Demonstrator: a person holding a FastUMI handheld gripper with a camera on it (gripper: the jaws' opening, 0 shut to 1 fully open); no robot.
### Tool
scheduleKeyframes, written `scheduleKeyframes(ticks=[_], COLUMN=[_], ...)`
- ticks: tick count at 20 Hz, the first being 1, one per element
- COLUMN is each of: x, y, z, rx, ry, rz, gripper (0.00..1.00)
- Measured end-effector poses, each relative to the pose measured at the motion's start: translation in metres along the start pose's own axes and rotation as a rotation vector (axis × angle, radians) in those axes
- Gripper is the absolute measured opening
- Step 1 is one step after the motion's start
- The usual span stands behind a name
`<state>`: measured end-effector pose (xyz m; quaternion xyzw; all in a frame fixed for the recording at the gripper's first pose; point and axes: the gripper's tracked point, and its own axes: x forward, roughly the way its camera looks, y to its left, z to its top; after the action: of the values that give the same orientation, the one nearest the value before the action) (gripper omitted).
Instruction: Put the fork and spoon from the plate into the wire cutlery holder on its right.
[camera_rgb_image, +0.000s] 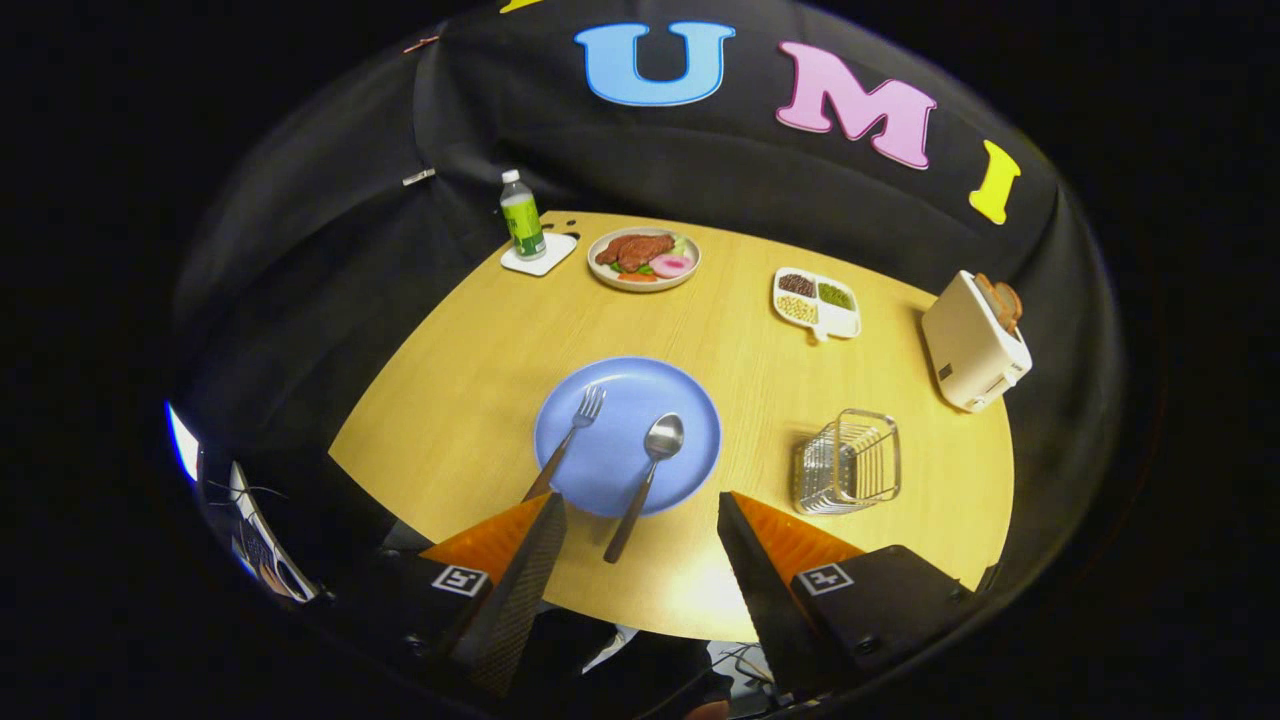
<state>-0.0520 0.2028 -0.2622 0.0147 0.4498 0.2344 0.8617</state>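
Tool (640, 530) spread wide, empty, hovering above the near worktop (470, 400) edge. Fork (570, 440) and spoon (645, 475) on blue plate (690, 400) at 12 o'clock, handles overhanging toward the fingers, probably for easy pinching. Wire cutlery holder (848, 462) at 2 o'clock, empty.

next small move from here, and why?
Probably ease the tool forward and down over the spoon: its fingers stand open and empty, the spoon's handle lies between them, and both spoon and fork lie on the blue plate.
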Motion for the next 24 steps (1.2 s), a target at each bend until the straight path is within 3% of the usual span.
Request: scheduleKeyframes(ticks=[5,10,16,17,20,23,24], x=[0.064,0.110,0.135,0.137,0.148,0.154,0.155], y=[-0.001,-0.013,-0.020,-0.020,-0.021,-0.013,-0.010], z=[-0.012,-0.031,-0.041,-0.041,-0.047,-0.049,-0.049], rx=[-0.002,-0.017,-0.014,-0.014,-0.004,0.021,0.027], ry=[0.122,0.227,0.277,0.283,0.318,0.346,0.345], rz=[-0.014,-0.078,-0.108,-0.110,-0.116,-0.091,-0.080], gripper=[0.86,0.86,0.84,0.73,0.60,0.39,0.36])
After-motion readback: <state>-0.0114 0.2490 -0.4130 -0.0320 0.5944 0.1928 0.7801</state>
